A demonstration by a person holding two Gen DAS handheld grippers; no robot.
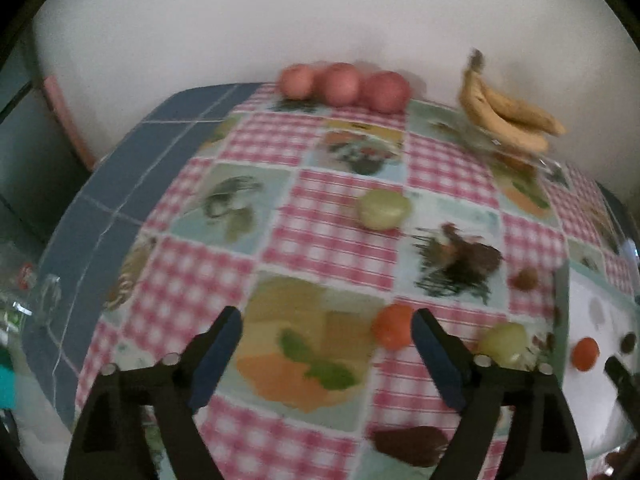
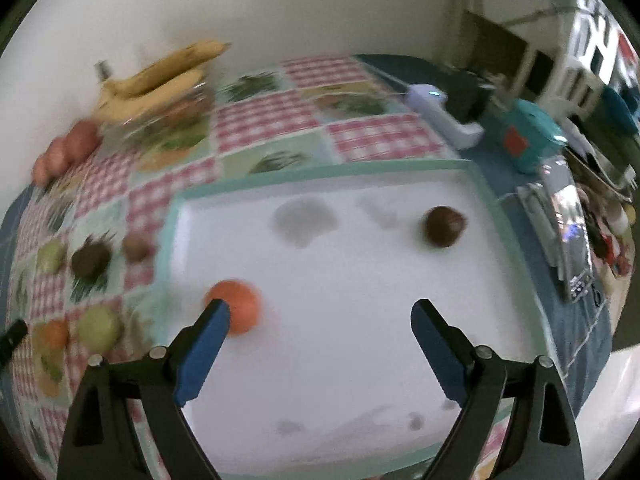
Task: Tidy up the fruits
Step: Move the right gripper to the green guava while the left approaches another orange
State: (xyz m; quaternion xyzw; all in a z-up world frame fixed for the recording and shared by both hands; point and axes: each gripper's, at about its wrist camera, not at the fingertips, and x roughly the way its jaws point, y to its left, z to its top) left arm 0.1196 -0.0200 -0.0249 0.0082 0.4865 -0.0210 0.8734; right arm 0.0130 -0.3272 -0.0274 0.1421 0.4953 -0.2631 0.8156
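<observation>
A: Right wrist view: the right gripper [image 2: 320, 316] has its jaws spread wide and empty; a round orange fruit [image 2: 236, 306] lies beside the left jaw on the white teal-rimmed tray [image 2: 320, 172].

B: The left gripper [image 1: 326, 330] is also wide apart, empty; another orange fruit [image 1: 392, 326] sits by its right jaw on the checked bench [image 1: 332, 240].

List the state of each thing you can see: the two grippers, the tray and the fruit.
Left gripper: open, empty, above the tablecloth.
Right gripper: open, empty, above the tray.
Tray: flat on the table, holding two fruits.
Orange fruit: lying in the tray.
Brown fruit: lying in the tray.
Bananas: resting on a clear bowl.
Three red fruits: in a row by the wall.
Green fruit: loose on the tablecloth.
</observation>
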